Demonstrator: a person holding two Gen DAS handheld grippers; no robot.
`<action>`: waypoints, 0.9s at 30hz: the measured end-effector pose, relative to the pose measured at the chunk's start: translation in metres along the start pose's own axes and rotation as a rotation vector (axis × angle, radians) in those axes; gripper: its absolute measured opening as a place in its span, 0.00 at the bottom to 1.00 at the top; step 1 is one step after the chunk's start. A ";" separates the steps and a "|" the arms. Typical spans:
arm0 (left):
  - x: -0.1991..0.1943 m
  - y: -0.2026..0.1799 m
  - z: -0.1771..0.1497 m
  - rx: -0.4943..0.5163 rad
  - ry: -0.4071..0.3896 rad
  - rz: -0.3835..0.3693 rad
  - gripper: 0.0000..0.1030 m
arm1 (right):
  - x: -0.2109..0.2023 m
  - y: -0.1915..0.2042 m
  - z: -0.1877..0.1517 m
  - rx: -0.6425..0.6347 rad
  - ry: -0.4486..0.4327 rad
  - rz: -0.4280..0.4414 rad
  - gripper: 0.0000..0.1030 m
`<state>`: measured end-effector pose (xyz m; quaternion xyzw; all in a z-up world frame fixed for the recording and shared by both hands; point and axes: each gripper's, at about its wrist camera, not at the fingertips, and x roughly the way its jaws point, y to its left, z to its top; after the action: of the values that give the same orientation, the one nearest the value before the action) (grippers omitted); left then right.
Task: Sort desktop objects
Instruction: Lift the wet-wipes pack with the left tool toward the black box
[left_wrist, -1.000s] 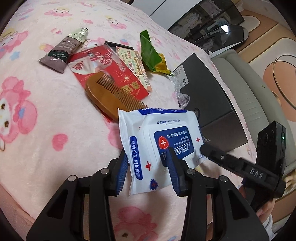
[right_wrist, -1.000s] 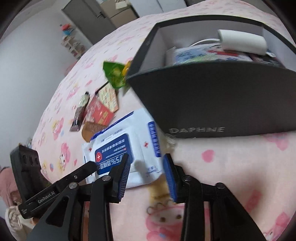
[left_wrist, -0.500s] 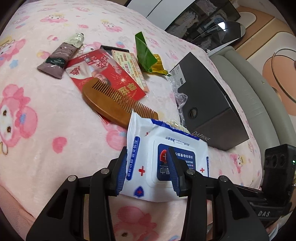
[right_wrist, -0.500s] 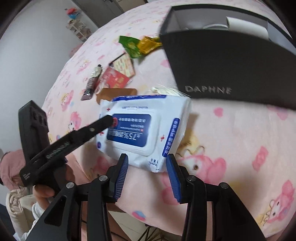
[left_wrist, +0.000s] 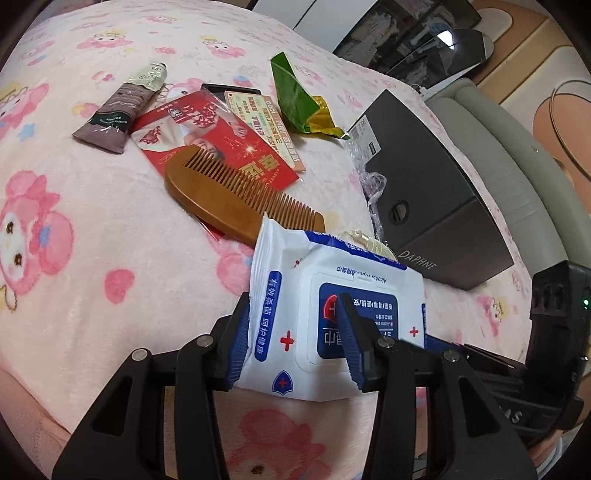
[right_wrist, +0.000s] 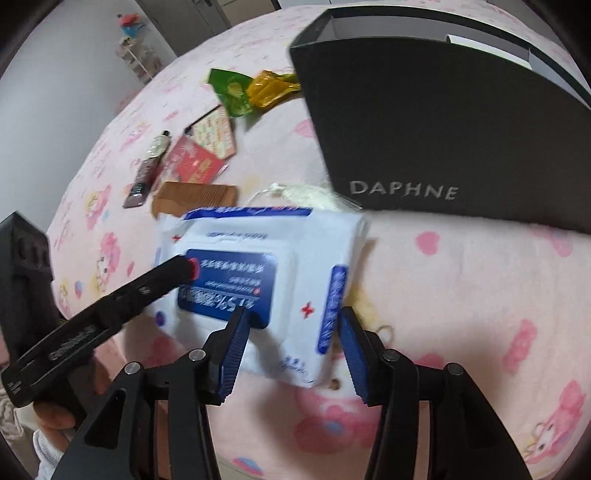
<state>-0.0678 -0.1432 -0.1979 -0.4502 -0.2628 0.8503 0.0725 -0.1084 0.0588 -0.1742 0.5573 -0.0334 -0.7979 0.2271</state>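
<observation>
A white and blue wet-wipes pack (left_wrist: 332, 299) is held at its near edge between the pads of my left gripper (left_wrist: 293, 341), just above the pink blanket. In the right wrist view the same pack (right_wrist: 273, 273) lies ahead, with the left gripper's finger (right_wrist: 162, 280) on its lid. My right gripper (right_wrist: 291, 349) is open, its jaws on either side of the pack's near corner without closing on it. The black DAPHNE box (right_wrist: 443, 122) stands behind the pack; it also shows in the left wrist view (left_wrist: 432, 192).
On the blanket lie a wooden comb (left_wrist: 229, 195), a red packet (left_wrist: 210, 136), a brown tube (left_wrist: 122, 107), a card (left_wrist: 266, 125), green and yellow wrappers (left_wrist: 299, 99) and a small cloth pouch (right_wrist: 314, 194). A grey sofa edge (left_wrist: 517, 155) runs behind the box.
The left gripper has drawn the wipes pack nearer and lower, away from the box. The right gripper has pulled back from the box and now straddles the pack's corner.
</observation>
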 end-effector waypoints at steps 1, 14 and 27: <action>0.000 0.000 0.000 0.003 0.000 -0.003 0.43 | -0.001 0.001 -0.002 -0.004 -0.001 0.008 0.45; -0.011 -0.019 -0.010 0.075 0.001 -0.006 0.40 | -0.030 -0.006 -0.008 -0.020 0.016 0.083 0.39; 0.002 -0.012 -0.007 0.053 0.043 -0.028 0.40 | -0.016 -0.016 -0.004 0.015 -0.019 0.008 0.42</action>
<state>-0.0645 -0.1296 -0.1970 -0.4626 -0.2448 0.8460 0.1017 -0.1057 0.0798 -0.1669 0.5510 -0.0436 -0.8021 0.2258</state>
